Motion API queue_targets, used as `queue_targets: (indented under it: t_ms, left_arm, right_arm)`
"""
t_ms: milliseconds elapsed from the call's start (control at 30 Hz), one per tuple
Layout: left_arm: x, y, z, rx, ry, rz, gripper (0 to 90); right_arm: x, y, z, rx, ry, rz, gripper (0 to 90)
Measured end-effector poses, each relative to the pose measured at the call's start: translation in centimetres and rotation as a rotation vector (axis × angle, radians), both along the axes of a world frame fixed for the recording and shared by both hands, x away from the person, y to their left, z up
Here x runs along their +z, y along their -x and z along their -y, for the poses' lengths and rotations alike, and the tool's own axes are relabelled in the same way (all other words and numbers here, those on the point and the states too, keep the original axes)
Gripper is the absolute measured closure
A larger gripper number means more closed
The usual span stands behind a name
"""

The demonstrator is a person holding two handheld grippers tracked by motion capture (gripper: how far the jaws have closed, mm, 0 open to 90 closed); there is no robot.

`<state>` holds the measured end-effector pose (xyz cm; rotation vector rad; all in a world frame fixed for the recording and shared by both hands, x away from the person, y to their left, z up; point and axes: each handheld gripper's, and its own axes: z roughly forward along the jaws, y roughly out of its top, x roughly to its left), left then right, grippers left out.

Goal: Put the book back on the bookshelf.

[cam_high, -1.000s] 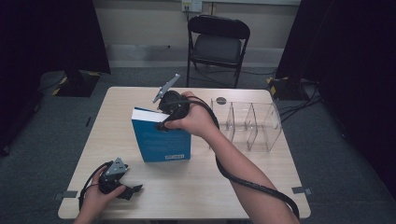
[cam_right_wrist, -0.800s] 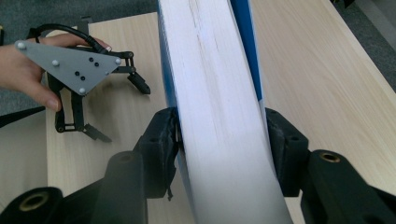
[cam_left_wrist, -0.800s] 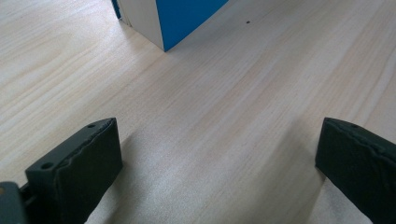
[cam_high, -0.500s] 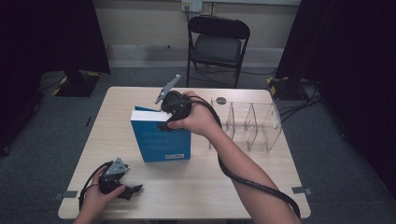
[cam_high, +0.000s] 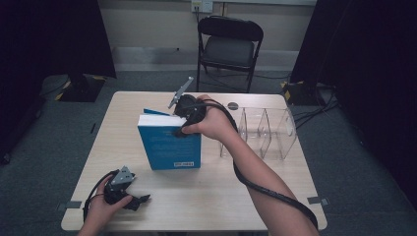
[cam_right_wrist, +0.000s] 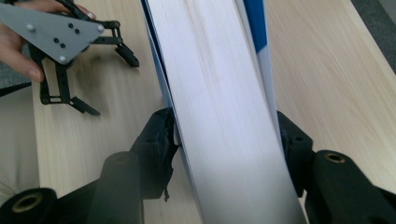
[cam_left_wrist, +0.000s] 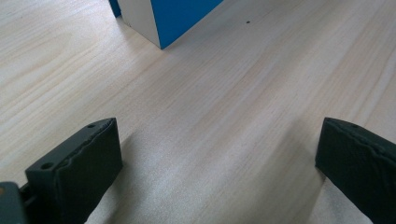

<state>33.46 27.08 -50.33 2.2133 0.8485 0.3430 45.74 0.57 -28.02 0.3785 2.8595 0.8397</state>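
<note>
While the left hand-held gripper (cam_high: 140,199) just sits wide open with nothing in it near the counter's (cam_high: 221,196) front-left corner, the right hand-held gripper (cam_high: 178,124) clamps the top of the blue book (cam_high: 169,145), standing upright mid-counter.

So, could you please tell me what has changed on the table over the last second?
Very little. The right gripper keeps its clamp on the top of the upright blue book, its jaws having just closed slightly on it. The book stays standing, the left gripper stays open near the table edge, and the clear divider rack is unmoved.
</note>
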Motion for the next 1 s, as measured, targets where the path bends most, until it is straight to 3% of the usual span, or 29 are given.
queue_targets:
  t_ms: [67,633,833,867,933,1000]
  left_arm:
    - [0.0,0.0,0.0,0.0,0.0,0.0,0.0]
    - [0.0,0.0,0.0,-0.001,0.0,0.0,0.0]
    - [0.0,0.0,0.0,-0.001,0.0,0.0,0.0]
    - [0.0,0.0,0.0,-0.001,0.0,0.0,0.0]
    - [0.0,-0.1,0.0,-0.006,-0.005,0.004,0.0]
    - [0.0,-0.1,0.0,-0.006,-0.005,0.005,0.0]
  right_arm:
    - [-0.1,-0.1,0.2,0.008,-0.02,-0.004,48.8]
    - [-0.2,-0.3,0.2,-0.018,-0.012,-0.013,49.8]
    - [0.0,0.1,0.4,0.013,-0.016,-0.034,60.0]
    - [0.0,0.5,0.5,-0.017,-0.025,-0.049,60.9]
    - [0.0,0.7,0.6,-0.027,-0.026,-0.051,61.1]
    - [0.2,1.2,0.5,-0.044,-0.002,-0.064,61.3]
